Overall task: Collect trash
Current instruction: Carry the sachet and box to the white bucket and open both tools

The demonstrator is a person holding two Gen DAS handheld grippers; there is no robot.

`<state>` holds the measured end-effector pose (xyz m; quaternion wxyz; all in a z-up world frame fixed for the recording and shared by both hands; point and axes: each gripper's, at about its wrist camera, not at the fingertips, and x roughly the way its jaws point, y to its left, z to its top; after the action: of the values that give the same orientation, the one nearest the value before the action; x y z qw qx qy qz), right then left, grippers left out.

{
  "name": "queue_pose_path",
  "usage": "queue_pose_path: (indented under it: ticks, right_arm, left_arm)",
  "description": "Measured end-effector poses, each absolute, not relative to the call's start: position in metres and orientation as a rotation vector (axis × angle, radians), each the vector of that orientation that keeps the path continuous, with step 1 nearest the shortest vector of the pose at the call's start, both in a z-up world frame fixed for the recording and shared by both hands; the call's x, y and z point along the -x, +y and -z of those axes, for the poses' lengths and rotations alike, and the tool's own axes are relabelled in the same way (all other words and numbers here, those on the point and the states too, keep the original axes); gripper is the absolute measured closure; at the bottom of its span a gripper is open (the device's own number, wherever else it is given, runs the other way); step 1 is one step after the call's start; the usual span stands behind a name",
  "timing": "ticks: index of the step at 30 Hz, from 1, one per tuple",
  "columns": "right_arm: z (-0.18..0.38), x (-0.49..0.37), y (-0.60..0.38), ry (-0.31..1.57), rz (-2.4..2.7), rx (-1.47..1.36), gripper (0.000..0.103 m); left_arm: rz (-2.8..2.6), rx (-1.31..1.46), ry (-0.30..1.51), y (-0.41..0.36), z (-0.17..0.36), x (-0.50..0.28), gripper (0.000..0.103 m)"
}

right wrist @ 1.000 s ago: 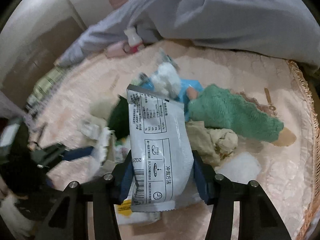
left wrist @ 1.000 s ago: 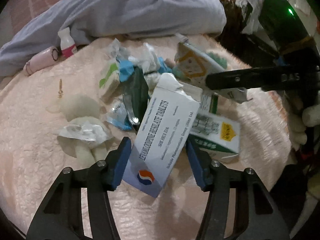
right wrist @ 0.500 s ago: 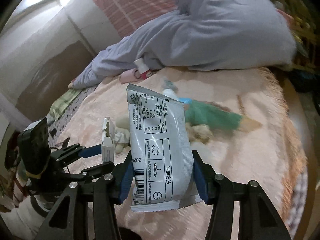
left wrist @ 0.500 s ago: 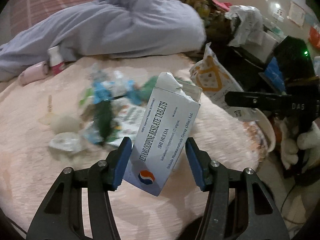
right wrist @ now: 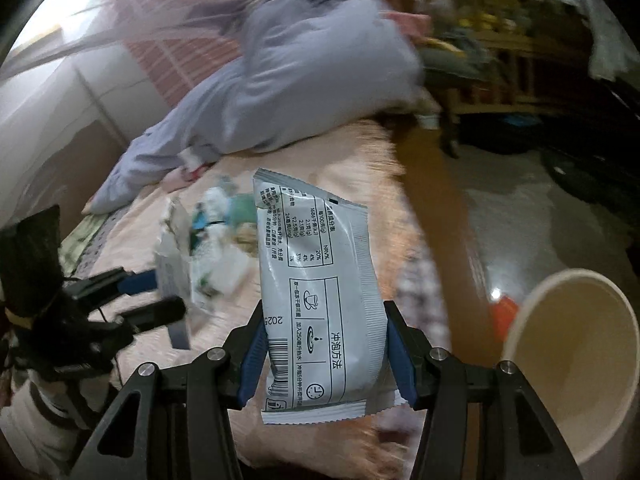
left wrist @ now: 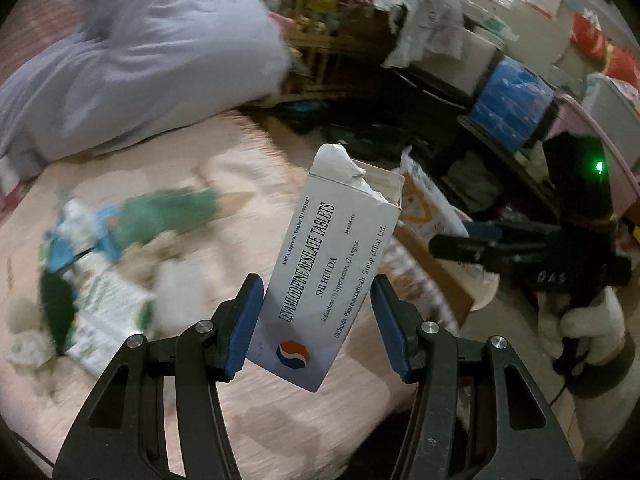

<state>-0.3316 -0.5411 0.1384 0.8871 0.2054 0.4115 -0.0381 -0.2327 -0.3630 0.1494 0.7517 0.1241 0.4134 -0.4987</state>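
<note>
My left gripper (left wrist: pixel 316 320) is shut on a white tablet box (left wrist: pixel 332 252) with a torn top flap, held tilted above the pink bedspread (left wrist: pixel 240 392). My right gripper (right wrist: pixel 324 352) is shut on a silver drink-mix packet (right wrist: pixel 320 292), held upright. The right wrist view shows the left gripper (right wrist: pixel 156 296) at the left with the box (right wrist: pixel 172 256). In the left wrist view, the right gripper (left wrist: pixel 472 244) is at the right with its packet (left wrist: pixel 424 208), in a white-gloved hand (left wrist: pixel 580 320). A blurred pile of trash (left wrist: pixel 100 248) lies on the bed behind.
A pale round bin (right wrist: pixel 580 360) with a cream inside stands open at the lower right, off the bed's edge on the floor (right wrist: pixel 520 232). A grey duvet (left wrist: pixel 140 60) lies across the back of the bed. Cluttered shelves and a blue box (left wrist: pixel 508 108) stand beyond.
Both grippers have swung away from the trash pile toward the bed's edge, still holding the box and the packet. The round bin has come into the right wrist view.
</note>
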Motion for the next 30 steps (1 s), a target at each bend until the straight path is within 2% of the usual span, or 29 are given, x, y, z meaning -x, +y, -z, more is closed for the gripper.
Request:
queue_pose_path:
  ticks: [15,23,30]
  right_arm:
    - [-0.091,0.434,-0.657,0.903,0.441,-0.530,0.051]
    - [-0.044,0.468,-0.700,0.956,0.545,-0.654,0.051]
    - [-0.024,0.478,-0.713,0.981,0.590,-0.681,0.050]
  left_arm:
    - [1.235,-0.353,1.016,-0.516,-0.116,0.296,0.049]
    - [1.269,-0.370,1.051,-0.562,-0.098,0.316,0.048]
    - [1.285,-0.325,1.119,-0.575,-0.083,0.315,0.048]
